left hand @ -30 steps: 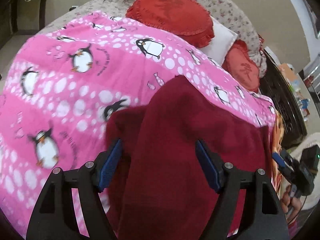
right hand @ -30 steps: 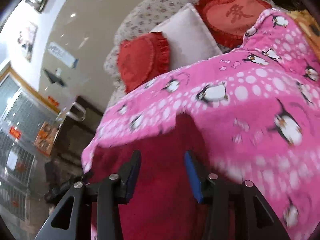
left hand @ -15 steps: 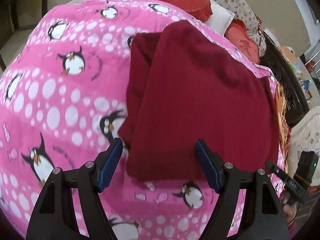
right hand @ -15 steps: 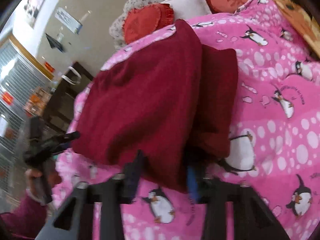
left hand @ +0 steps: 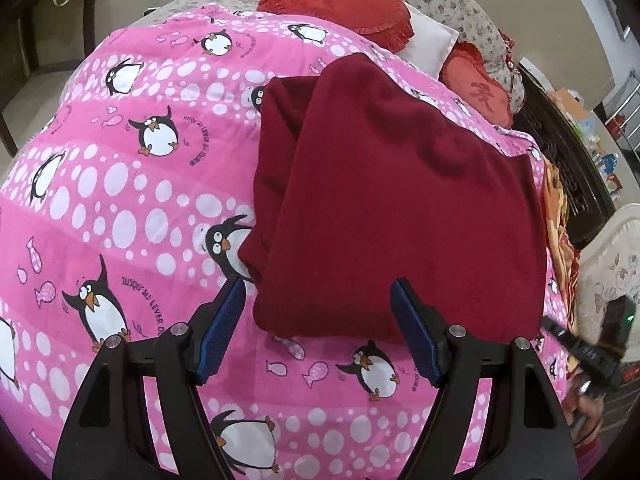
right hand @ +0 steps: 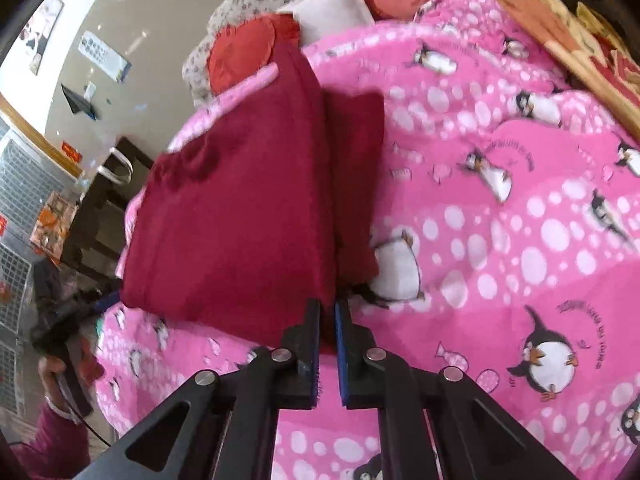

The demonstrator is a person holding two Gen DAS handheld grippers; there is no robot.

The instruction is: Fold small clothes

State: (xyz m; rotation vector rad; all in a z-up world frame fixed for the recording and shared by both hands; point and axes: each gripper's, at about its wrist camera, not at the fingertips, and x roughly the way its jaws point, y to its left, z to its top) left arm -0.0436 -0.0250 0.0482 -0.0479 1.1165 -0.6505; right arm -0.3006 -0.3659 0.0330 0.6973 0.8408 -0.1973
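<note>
The dark red garment [left hand: 384, 200] lies folded on the pink penguin blanket [left hand: 120, 200], long axis running away from me, near edge just ahead of both grippers. My left gripper [left hand: 316, 320] stands spread and empty. My right gripper [right hand: 328, 320] is pressed almost together at that near edge — whether it pinches cloth I cannot tell. The fabric looks soft, fleecy, thick — layered double.

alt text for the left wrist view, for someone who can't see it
A dark red garment lies folded on a pink penguin blanket. The left tool is open just short of its near edge, touching nothing. Red heart cushions sit behind.
</note>
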